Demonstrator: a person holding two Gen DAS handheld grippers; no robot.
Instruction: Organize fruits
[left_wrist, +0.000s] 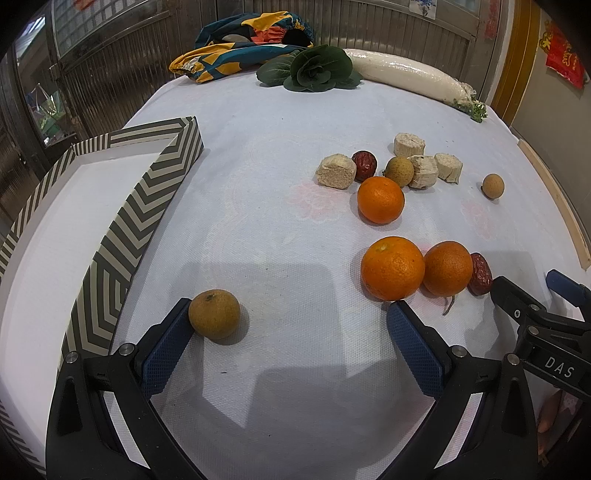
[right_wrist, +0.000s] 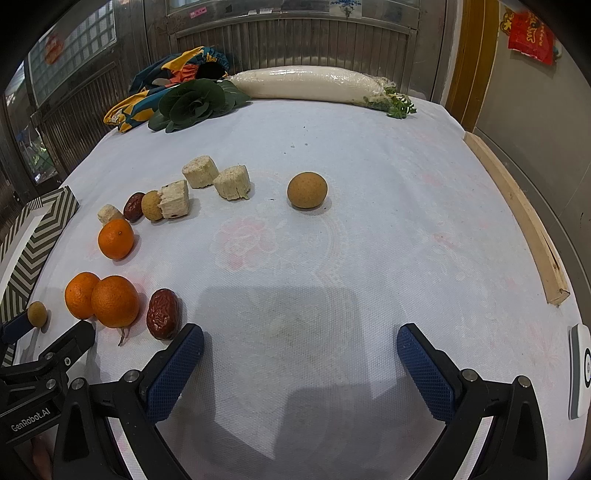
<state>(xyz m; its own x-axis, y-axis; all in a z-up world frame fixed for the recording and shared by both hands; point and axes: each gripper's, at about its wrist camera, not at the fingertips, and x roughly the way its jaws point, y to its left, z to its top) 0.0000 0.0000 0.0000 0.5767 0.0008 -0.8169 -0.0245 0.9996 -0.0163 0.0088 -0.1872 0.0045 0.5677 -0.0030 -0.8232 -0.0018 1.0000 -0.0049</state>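
Hovering low over a white-clothed surface (right_wrist: 369, 184), with sorting barely begun if begun at all. Left gripper (left_wrist: 288, 325) tilted downward, jaws spread wide and clamped on nothing, one blue pad just beside, perhaps touching, a brownish longan (left_wrist: 214, 314). Right gripper (right_wrist: 301, 343) likewise angled down, jaws wide apart over bare cloth, a wrinkled red date (right_wrist: 163, 314) just off its left pad. Striped box (left_wrist: 110, 236) at the left edge, white interior seemingly bare as far as visible. Still loose on the cloth: a pair of oranges (left_wrist: 392, 267) touching each other, a third orange (left_wrist: 380, 199) farther back, a second date (left_wrist: 364, 165) and a second longan (left_wrist: 399, 170) tucked among pale cut stalk pieces (left_wrist: 409, 145), and a third longan (right_wrist: 307, 190) alone toward the middle. Leafy greens (right_wrist: 195, 101), a wrapped white radish (right_wrist: 306, 83) and a patterned cloth (right_wrist: 170, 70) parked along the far edge. Judged from this layout, nearly everything left to do, with the longan by the left pad the likeliest first pick.
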